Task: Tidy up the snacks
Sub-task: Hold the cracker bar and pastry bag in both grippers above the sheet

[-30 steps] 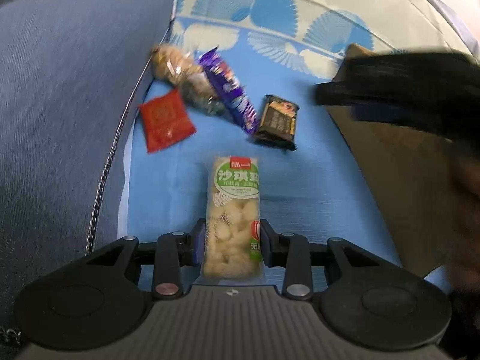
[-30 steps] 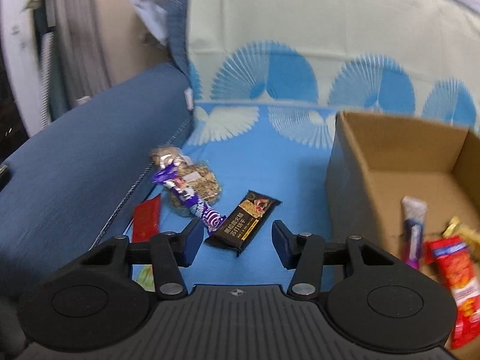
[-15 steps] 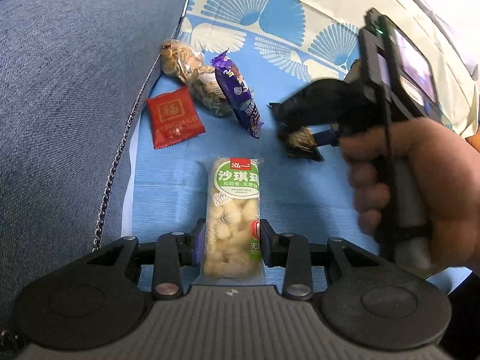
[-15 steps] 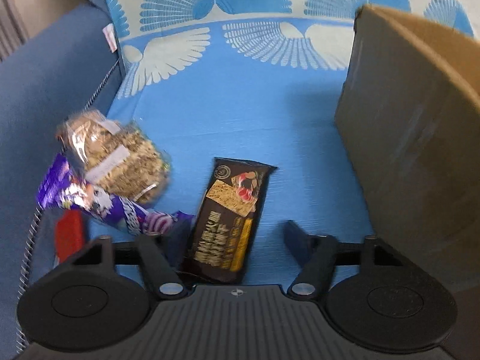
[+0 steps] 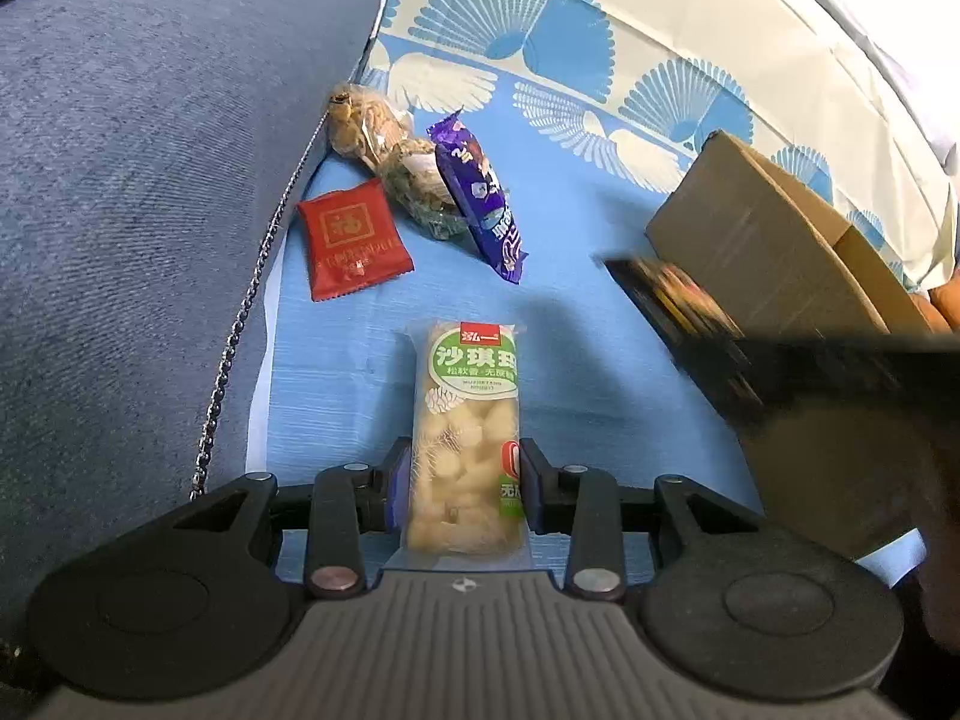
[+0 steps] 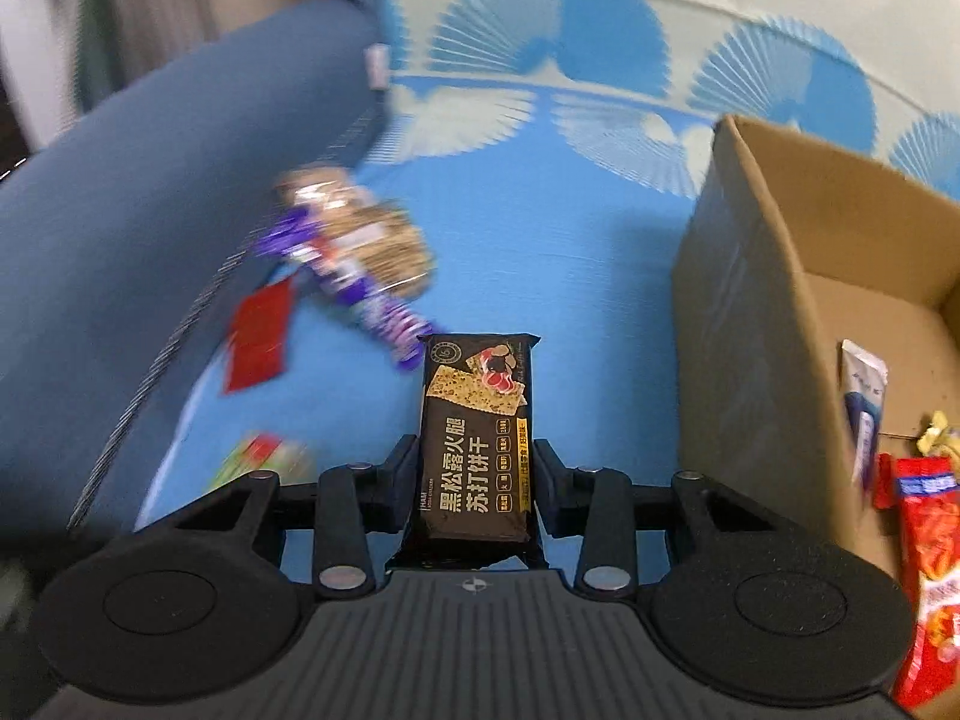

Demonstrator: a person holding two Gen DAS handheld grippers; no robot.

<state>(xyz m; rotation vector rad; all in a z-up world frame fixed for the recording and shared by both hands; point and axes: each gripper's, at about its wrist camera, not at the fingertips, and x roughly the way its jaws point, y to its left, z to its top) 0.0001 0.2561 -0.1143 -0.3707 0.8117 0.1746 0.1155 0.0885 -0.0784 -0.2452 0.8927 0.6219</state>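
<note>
My left gripper (image 5: pixel 465 483) is shut on a green-labelled pale snack pack (image 5: pixel 465 444), held low over the blue sheet. My right gripper (image 6: pixel 475 483) is shut on a black cracker pack (image 6: pixel 477 438), lifted above the sheet; it shows blurred in the left wrist view (image 5: pixel 678 306). A red packet (image 5: pixel 351 237), a purple wrapper (image 5: pixel 480 210) and a clear bag of brown snacks (image 5: pixel 384 150) lie on the sheet by the sofa arm. The cardboard box (image 6: pixel 756 276) stands at the right, holding a white tube (image 6: pixel 861 396) and a red pack (image 6: pixel 930 570).
A blue sofa arm (image 5: pixel 138 180) with a metal chain (image 5: pixel 240 324) along its seam bounds the left. A fan-patterned backrest (image 5: pixel 600 18) rises behind. The box wall (image 5: pixel 756 252) is close on the right of the left wrist view.
My right gripper has closed on the black cracker pack and lifted it off the sheet toward the right. My left gripper still holds its snack pack in nearly the same place.
</note>
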